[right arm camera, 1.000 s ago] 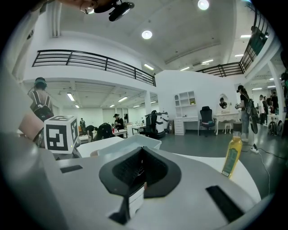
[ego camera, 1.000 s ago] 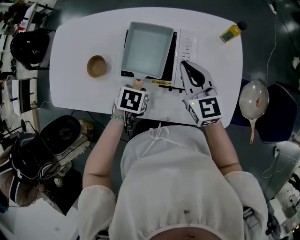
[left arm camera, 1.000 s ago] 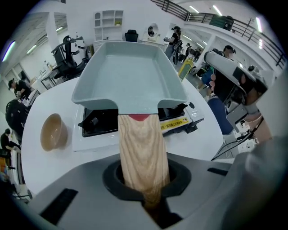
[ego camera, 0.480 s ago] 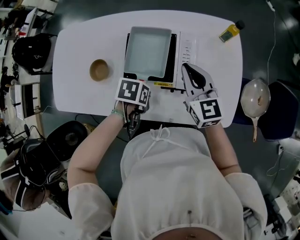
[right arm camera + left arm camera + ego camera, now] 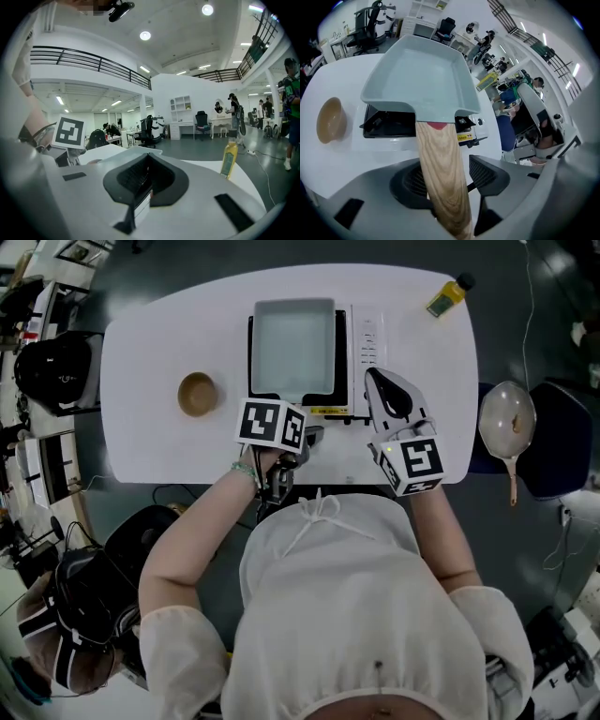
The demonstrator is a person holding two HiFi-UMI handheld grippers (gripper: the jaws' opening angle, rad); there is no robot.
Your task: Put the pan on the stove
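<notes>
The grey square pan (image 5: 292,336) sits flat and square on the black stove (image 5: 342,411), as the left gripper view also shows: pan (image 5: 417,79), stove (image 5: 389,124). Its wooden handle (image 5: 440,168) points back toward me and runs between the jaws of my left gripper (image 5: 449,176). Those jaws are opening, with a gap showing beside the handle on the right. In the head view the left gripper (image 5: 286,420) is at the stove's near edge, its marker cube hiding the handle. My right gripper (image 5: 387,390) rests shut and empty by the stove's white control panel.
A brown bowl (image 5: 198,394) stands on the white table (image 5: 150,343) left of the stove. A yellow bottle (image 5: 444,298) lies at the far right corner. Another pan (image 5: 507,427) rests on a dark chair off the table's right end.
The pan has turned from a slant to lie square on the stove. My left gripper shifted slightly right along with the handle. The right gripper has stayed in place.
</notes>
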